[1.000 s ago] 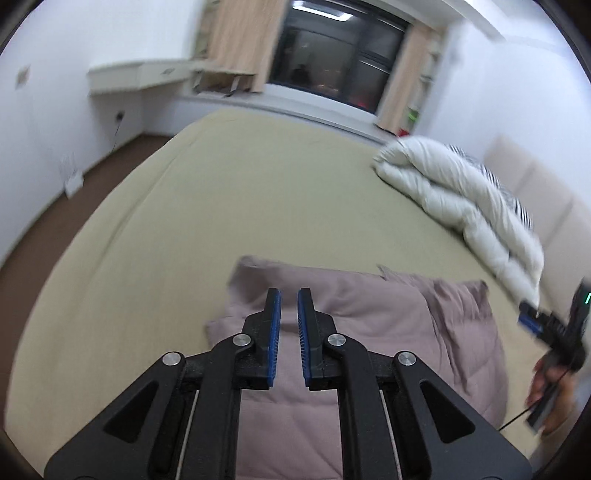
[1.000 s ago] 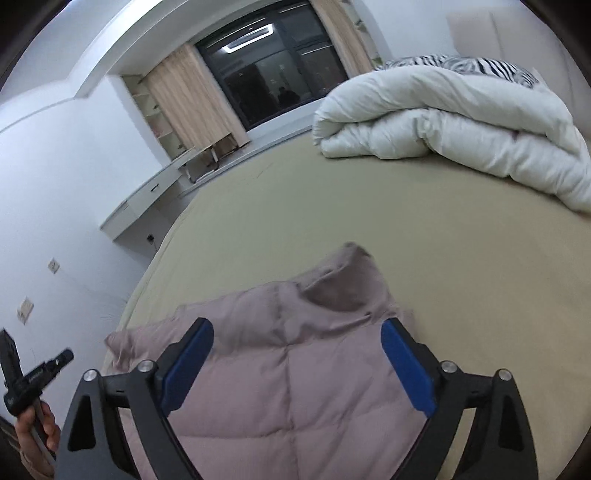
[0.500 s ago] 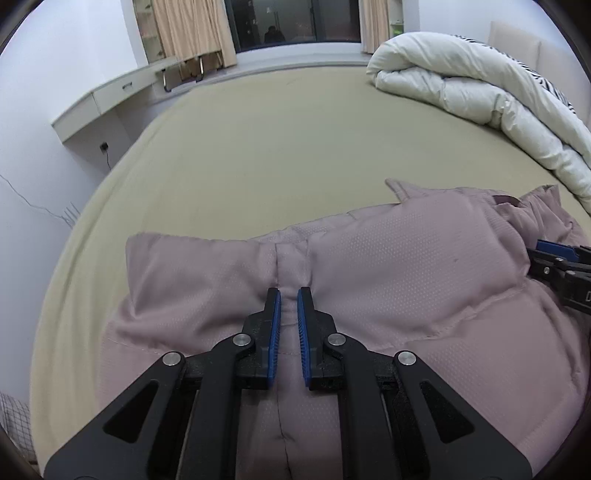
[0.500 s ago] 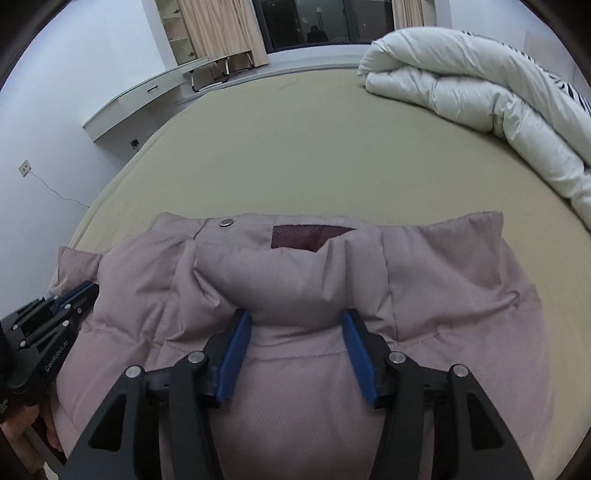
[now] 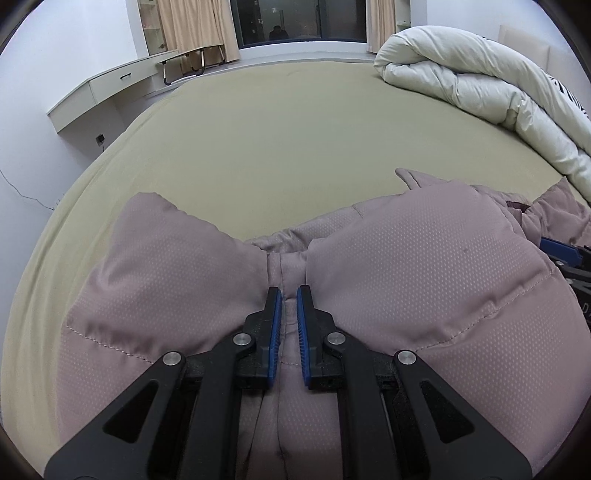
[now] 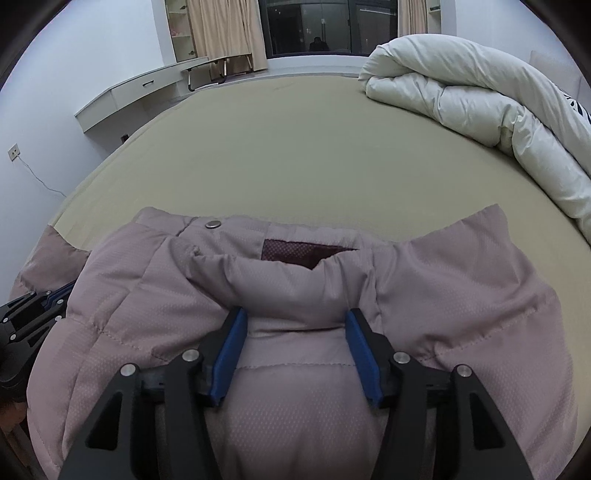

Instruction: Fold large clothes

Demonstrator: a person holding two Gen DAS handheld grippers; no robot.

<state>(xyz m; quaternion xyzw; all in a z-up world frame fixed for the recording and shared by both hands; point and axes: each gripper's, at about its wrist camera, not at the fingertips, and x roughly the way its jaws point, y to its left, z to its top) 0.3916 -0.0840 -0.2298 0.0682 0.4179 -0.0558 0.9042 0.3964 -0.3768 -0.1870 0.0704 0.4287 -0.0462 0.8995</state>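
A mauve quilted down jacket (image 5: pixel 406 266) lies at the near edge of the bed; it also shows in the right wrist view (image 6: pixel 295 280), with its collar, a snap button (image 6: pixel 213 223) and dark red lining (image 6: pixel 299 254). My left gripper (image 5: pixel 289 295) is shut, pinching a thin fold of the jacket between its blue pads. My right gripper (image 6: pixel 293 317) has its jaws part-way closed around the puffy part below the collar, pads pressing both sides. Each gripper shows at the edge of the other's view.
The olive-beige bed sheet (image 5: pixel 295 129) stretches ahead. A rolled white duvet (image 5: pixel 480 81) lies at the far right, also in the right wrist view (image 6: pixel 461 85). A white wall desk (image 5: pixel 110 85) and a dark window (image 5: pixel 295 18) are behind the bed.
Both grippers have come down onto the jacket from above the bed. The right gripper's jaws have narrowed from wide open onto the collar area. The left stays shut, now with fabric in it.
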